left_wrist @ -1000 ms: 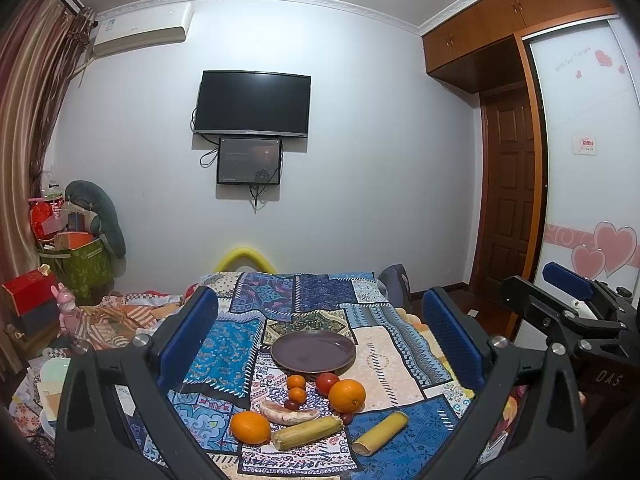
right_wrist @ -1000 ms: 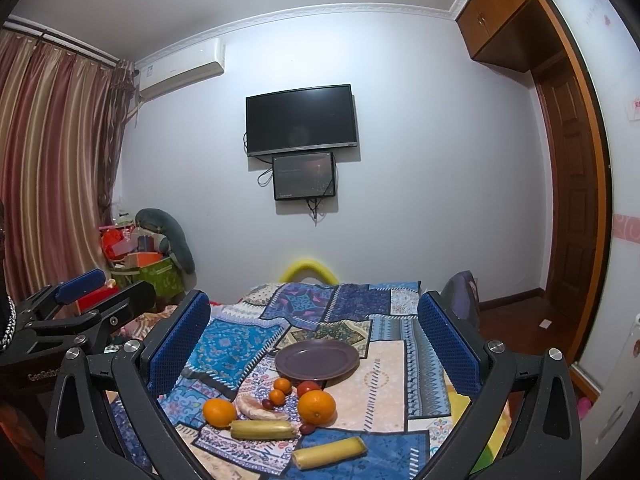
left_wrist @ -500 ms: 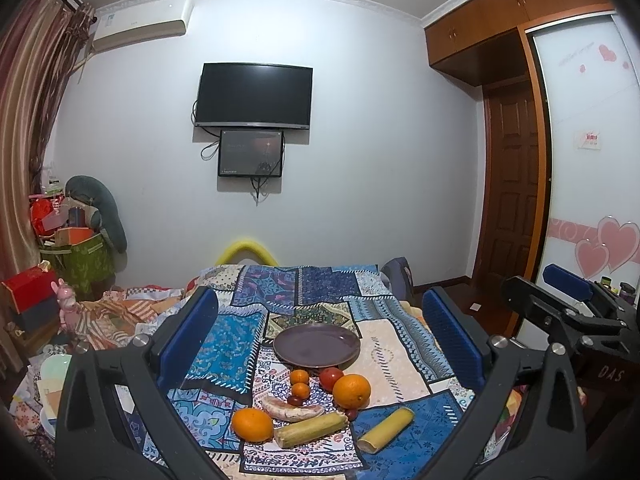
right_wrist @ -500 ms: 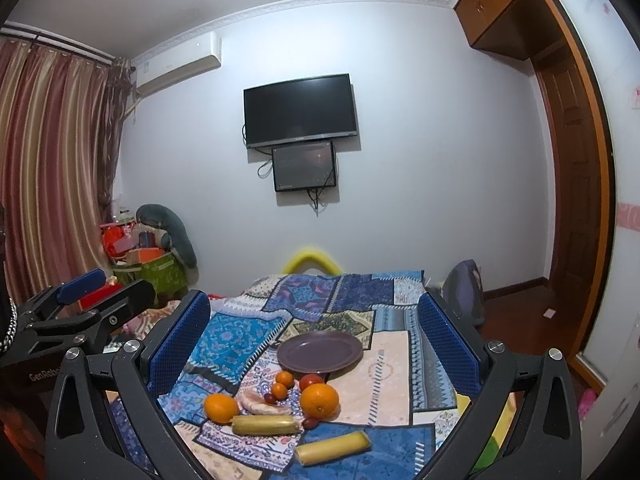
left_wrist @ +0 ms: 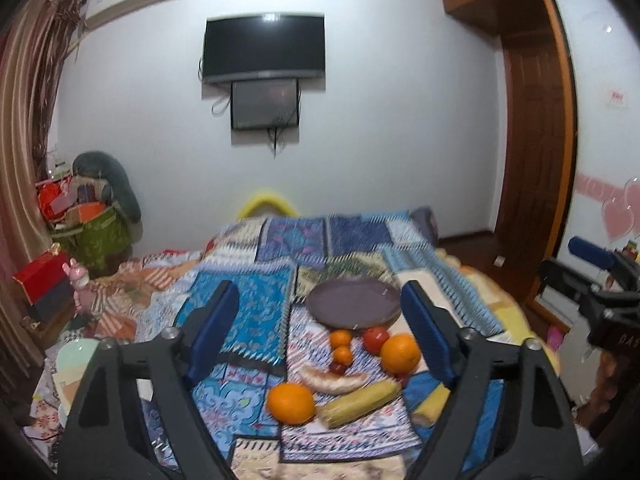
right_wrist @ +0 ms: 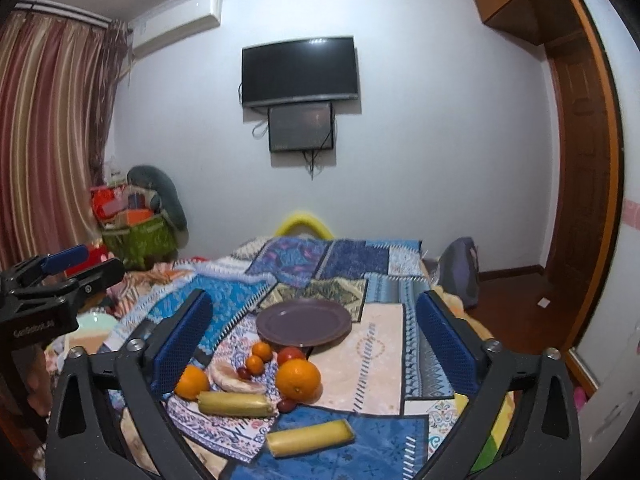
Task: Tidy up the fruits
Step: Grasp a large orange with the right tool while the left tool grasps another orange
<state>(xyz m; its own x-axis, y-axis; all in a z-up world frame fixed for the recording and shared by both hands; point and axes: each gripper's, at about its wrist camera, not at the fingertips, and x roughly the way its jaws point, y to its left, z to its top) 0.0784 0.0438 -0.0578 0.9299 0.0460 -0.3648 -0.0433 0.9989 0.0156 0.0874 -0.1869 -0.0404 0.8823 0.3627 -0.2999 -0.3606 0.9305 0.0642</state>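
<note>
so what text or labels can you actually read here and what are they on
"GenRobot.AI": white letters on the black body of the left gripper, seen from the right wrist.
"DAS": partial white letters on the black body of the right gripper, cut off.
Red and white wall sign: too blurred to read.
Red gift box: no text legible.

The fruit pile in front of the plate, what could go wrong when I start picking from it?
The big orange touches the tomato and a small dark fruit, so closing the right tool on it may nudge them. Round fruit could roll on the wrinkled quilt. The purple plate seems shallow, so fruit might slide off.
</note>
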